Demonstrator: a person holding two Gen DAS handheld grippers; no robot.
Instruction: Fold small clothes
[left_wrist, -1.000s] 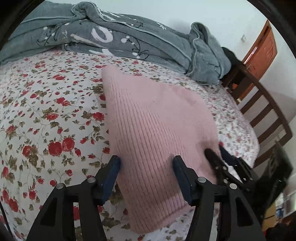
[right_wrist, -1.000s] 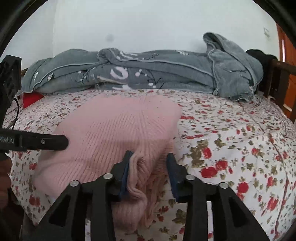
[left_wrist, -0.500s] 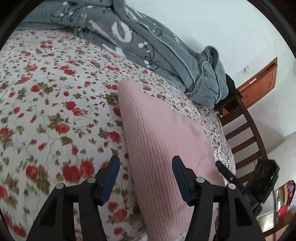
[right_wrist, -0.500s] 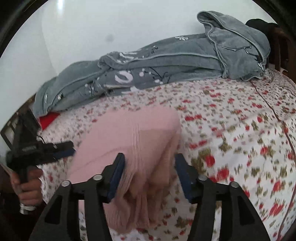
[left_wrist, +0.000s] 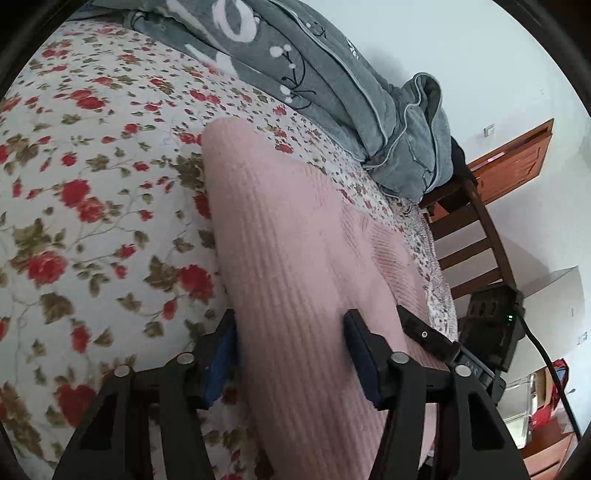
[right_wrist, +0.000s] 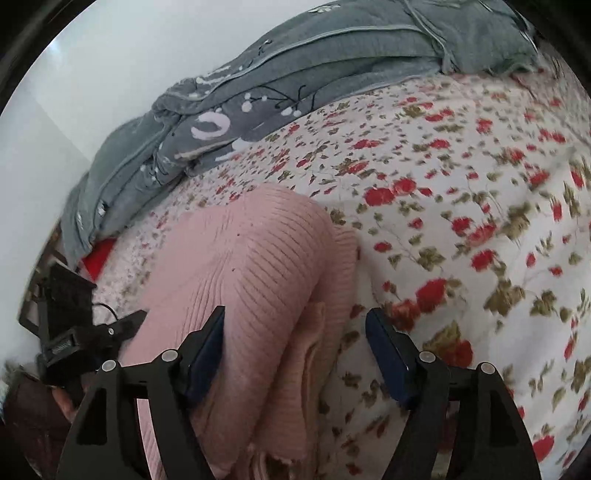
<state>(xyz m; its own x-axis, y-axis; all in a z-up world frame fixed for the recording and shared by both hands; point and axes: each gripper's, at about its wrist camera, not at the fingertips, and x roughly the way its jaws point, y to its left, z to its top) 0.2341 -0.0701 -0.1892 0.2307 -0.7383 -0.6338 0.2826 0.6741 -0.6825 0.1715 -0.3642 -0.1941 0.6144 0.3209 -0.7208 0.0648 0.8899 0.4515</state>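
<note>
A pink ribbed knit garment (left_wrist: 295, 258) lies folded on the floral bedsheet (left_wrist: 92, 184). My left gripper (left_wrist: 290, 352) is open, its blue-padded jaws straddling the garment's near left edge. In the right wrist view the garment (right_wrist: 258, 266) shows its folded right edge with bunched layers. My right gripper (right_wrist: 295, 354) is open wide around that edge, not gripping it. The right gripper also shows in the left wrist view (left_wrist: 424, 334), and the left gripper in the right wrist view (right_wrist: 122, 325), held by a hand.
A grey blanket (left_wrist: 332, 81) is heaped along the far side of the bed, also seen in the right wrist view (right_wrist: 295, 74). A wooden bed frame (left_wrist: 480, 229) and a brown door (left_wrist: 517, 158) stand at the right. A red item (right_wrist: 98, 254) lies at the bed's left.
My right gripper opened and let go of the garment's folded edge. Both grippers tilted and lowered toward the garment. The garment now lies flatter on the bed.
</note>
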